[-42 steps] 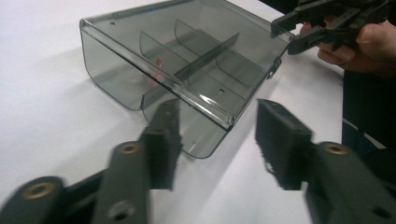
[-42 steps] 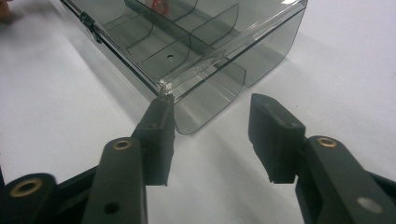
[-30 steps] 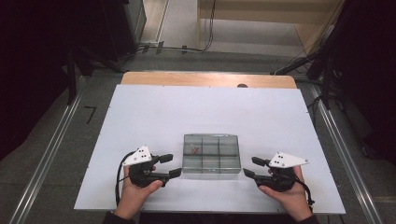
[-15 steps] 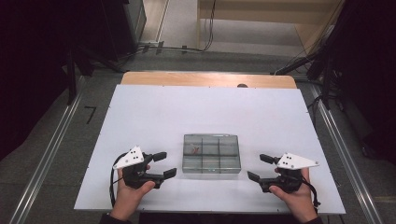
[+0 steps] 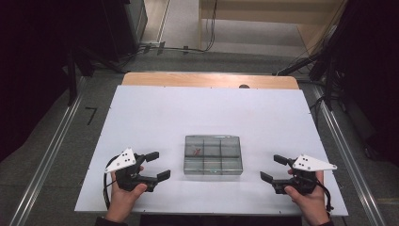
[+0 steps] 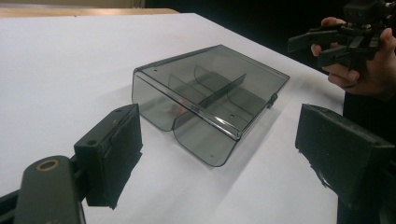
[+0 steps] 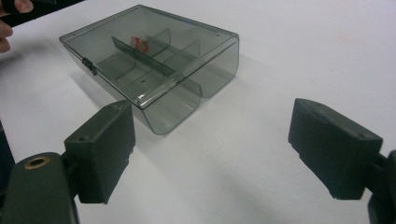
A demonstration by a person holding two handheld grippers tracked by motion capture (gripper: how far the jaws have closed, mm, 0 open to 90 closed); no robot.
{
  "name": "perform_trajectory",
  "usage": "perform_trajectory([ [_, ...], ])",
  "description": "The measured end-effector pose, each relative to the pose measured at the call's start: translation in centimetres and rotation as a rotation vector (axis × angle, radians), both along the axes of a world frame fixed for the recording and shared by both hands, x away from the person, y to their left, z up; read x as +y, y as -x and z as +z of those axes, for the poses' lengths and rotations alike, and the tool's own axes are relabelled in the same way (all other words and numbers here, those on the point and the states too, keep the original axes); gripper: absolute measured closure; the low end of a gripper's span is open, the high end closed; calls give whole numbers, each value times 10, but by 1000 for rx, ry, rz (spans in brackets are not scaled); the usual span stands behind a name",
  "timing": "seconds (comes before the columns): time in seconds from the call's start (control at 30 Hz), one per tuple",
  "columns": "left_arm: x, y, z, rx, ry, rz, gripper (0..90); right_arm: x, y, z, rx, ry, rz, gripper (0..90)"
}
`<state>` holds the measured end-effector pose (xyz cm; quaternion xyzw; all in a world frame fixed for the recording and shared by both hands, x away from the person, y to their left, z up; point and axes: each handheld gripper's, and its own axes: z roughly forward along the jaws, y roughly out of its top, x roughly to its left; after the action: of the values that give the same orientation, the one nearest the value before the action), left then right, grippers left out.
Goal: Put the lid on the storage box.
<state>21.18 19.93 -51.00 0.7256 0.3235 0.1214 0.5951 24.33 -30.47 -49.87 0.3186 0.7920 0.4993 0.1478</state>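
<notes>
A smoky clear compartment box (image 5: 212,154) lies shut on the white table (image 5: 207,113), with a small red item (image 5: 197,151) in a back left cell. My left gripper (image 5: 159,165) stands a little left of the box, open, its jaws just having opened wider with nothing between them. My right gripper (image 5: 274,168) stands apart to the right, open too after widening, and empty. In the left gripper view the box (image 6: 210,98) lies ahead of the spread jaws (image 6: 222,135), with the right gripper (image 6: 345,37) beyond. In the right gripper view the box (image 7: 149,56) and red item (image 7: 139,43) lie ahead of the gripper (image 7: 215,126).
The table's wooden far edge (image 5: 209,80) borders a grey floor with cables (image 5: 188,47). Metal rails (image 5: 47,160) run along both sides. The person's hands (image 5: 123,200) enter at the near edge.
Both grippers have drawn back from the box's sides, the left one leftward and the right one rightward, and both pairs of jaws stand wider apart.
</notes>
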Motion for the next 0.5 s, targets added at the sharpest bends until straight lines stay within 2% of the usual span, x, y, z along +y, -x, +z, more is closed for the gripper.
perform_trajectory([
  [0.5,31,7,-6,-15,31,20,22,-25,0,-2,-7,-2,-44,111],
])
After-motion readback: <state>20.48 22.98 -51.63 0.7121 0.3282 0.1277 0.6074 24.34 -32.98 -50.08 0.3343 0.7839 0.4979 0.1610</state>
